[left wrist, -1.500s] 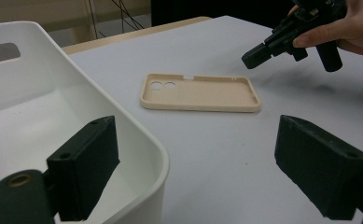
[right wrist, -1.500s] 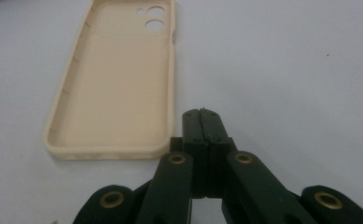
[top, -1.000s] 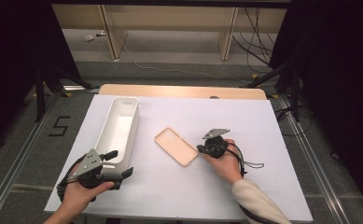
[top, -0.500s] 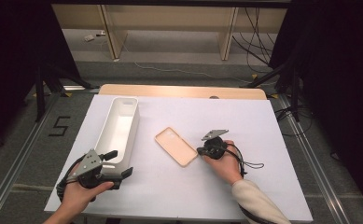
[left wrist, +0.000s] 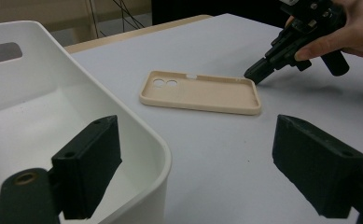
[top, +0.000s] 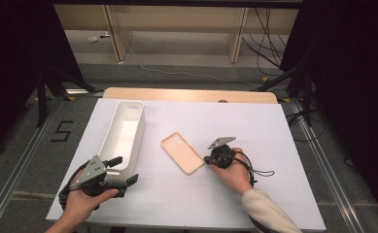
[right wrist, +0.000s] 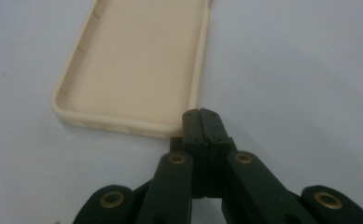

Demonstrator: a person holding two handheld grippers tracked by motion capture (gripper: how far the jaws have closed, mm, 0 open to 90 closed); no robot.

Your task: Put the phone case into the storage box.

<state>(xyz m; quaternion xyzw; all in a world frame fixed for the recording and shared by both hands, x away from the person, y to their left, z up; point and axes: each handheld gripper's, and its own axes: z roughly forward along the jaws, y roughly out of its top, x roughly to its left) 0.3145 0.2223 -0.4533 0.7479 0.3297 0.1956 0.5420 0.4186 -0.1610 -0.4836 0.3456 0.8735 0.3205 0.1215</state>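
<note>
Phone case lies right of bin.

In the right gripper view, the beige rectangular silicone phone case runs off the top edge. In the left gripper view, the long white plastic bin is cut off at the left and bottom edges.

place: lab recording rig | signs: black curtains, aluminium floor rails, loose cables, numbered floor mark
</note>
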